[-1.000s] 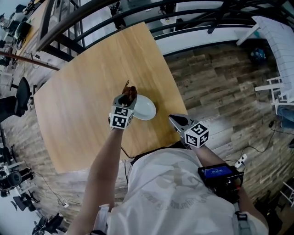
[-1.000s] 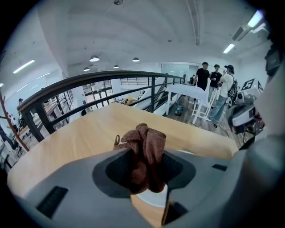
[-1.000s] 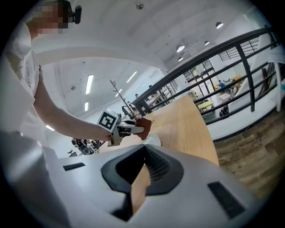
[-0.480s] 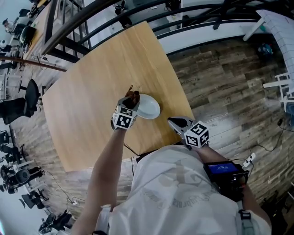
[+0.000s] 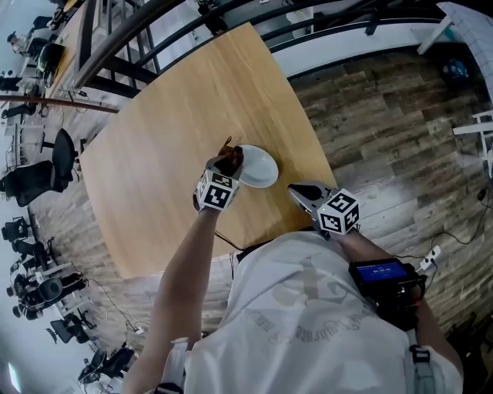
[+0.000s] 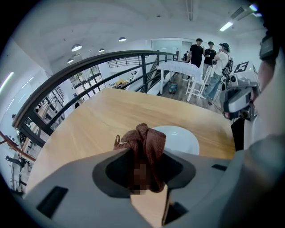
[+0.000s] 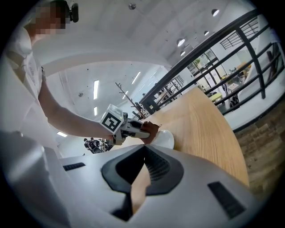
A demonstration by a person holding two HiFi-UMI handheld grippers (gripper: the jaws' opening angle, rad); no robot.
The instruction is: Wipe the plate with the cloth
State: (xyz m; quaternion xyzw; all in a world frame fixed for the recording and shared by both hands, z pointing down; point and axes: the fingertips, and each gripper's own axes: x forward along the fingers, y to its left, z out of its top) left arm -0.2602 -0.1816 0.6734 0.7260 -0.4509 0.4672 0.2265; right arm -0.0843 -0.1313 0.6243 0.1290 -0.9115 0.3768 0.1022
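Note:
A white plate (image 5: 260,167) lies on the wooden table (image 5: 169,115) near its front edge. My left gripper (image 5: 229,164) is shut on a bunched brown cloth (image 5: 232,158), which hangs at the plate's left rim. In the left gripper view the cloth (image 6: 145,146) fills the jaws, with the plate (image 6: 181,139) just beyond and to the right. My right gripper (image 5: 299,191) hovers at the table's front edge, right of the plate, jaws together and empty. The right gripper view shows the left gripper (image 7: 136,129), the cloth (image 7: 152,128) and the plate (image 7: 166,140) ahead.
A black railing (image 5: 154,31) runs past the table's far side. Wood-plank floor (image 5: 385,115) lies to the right, with white furniture (image 5: 462,23) at the far right. Office chairs (image 5: 38,173) stand to the left. People (image 6: 209,53) stand far off in the left gripper view.
The head view has shifted and turned a little. The left gripper still holds the cloth at the plate's left rim; the right gripper stays by the table edge.

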